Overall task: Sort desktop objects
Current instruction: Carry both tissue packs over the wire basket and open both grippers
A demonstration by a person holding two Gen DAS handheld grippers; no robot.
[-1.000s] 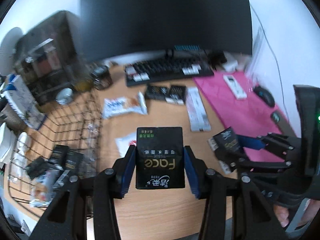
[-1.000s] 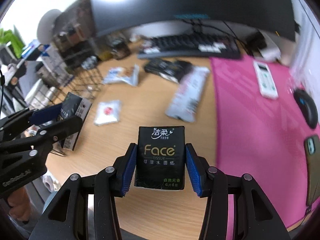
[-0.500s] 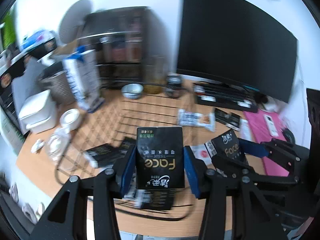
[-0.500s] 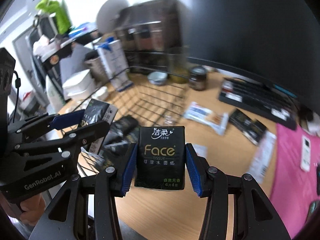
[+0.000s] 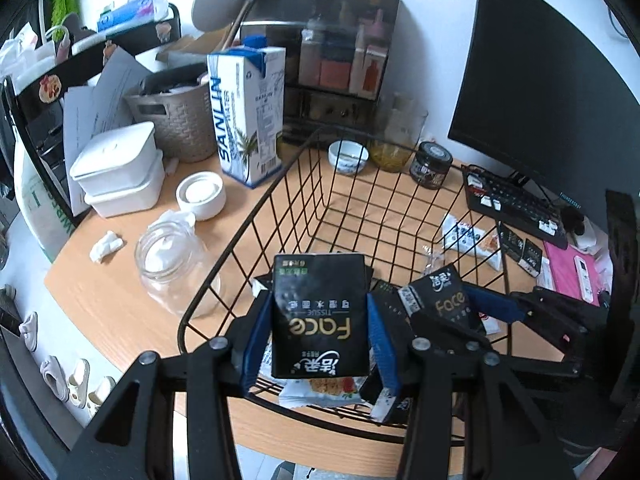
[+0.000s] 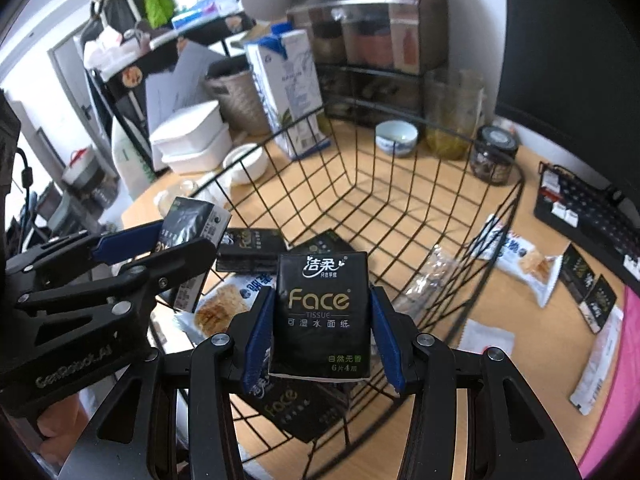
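My left gripper (image 5: 318, 344) is shut on a black Face tissue pack (image 5: 319, 316), held upside down above the black wire basket (image 5: 360, 184). My right gripper (image 6: 322, 340) is shut on a second black Face tissue pack (image 6: 318, 316), also above the basket (image 6: 400, 184). The right gripper and its pack (image 5: 444, 298) show at the right of the left wrist view; the left gripper and its pack (image 6: 188, 236) show at the left of the right wrist view. Black tissue packs (image 6: 250, 250) and a snack packet (image 6: 218, 312) lie in the basket.
Left of the basket stand a glass jar (image 5: 172, 268), white boxes (image 5: 116, 168), a white lid (image 5: 200, 196) and a Sanlin carton (image 5: 248, 112). Behind it are a small bowl (image 5: 347, 156) and a dark jar (image 5: 430, 164). A snack packet (image 6: 524, 260), black packs (image 6: 586, 284), keyboard (image 5: 516, 204), monitor (image 5: 540, 92) and pink mat (image 6: 616, 392) lie right.
Both grippers have swung left from the desk near the keyboard to over the wire basket, each still holding its tissue pack.
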